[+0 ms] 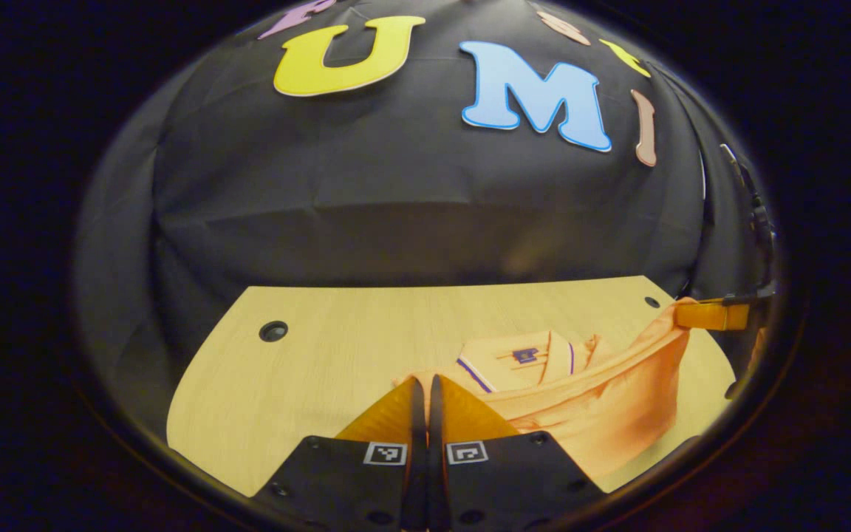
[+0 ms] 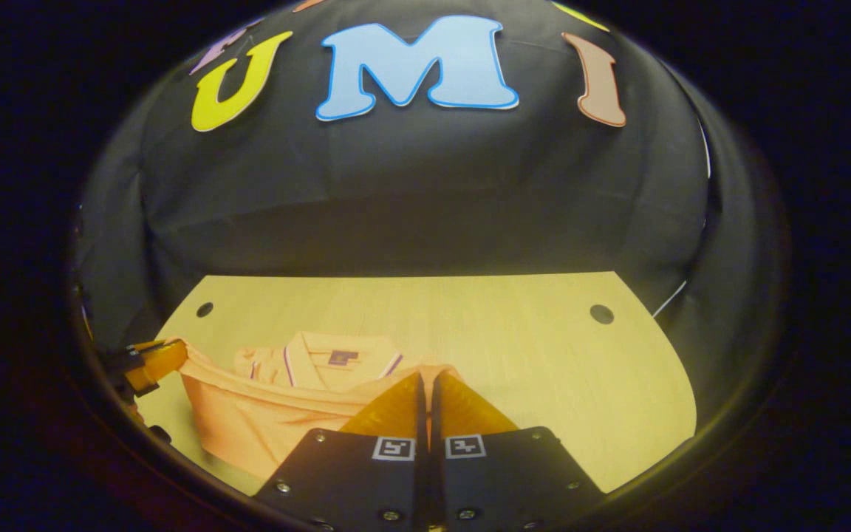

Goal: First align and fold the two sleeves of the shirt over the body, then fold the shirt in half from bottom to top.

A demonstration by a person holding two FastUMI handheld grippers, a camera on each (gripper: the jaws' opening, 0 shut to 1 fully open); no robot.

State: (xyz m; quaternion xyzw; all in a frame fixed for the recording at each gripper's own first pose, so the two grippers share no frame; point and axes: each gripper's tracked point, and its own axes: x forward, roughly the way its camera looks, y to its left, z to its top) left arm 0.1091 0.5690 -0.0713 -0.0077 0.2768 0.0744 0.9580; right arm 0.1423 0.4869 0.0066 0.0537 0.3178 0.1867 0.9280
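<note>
My left gripper (image 1: 426,384), bottom centre of the left gripper view, is pinched closed on one bottom corner of the shirt (image 1: 603,414); my right gripper (image 2: 426,380), bottom centre of the right gripper view, is closed on the other corner. The hem hangs lifted between them over the table (image 2: 544,355), collar (image 2: 337,358) lying beyond. Sleeves look folded in already; bottom-to-top fold underway, hem not laid down yet

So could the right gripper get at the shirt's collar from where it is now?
Probably not yet. The right gripper is shut on the shirt hem, lifted off the table; the left gripper grips the other corner. The collar lies uncovered just beyond, but reaching it means letting go first.
</note>
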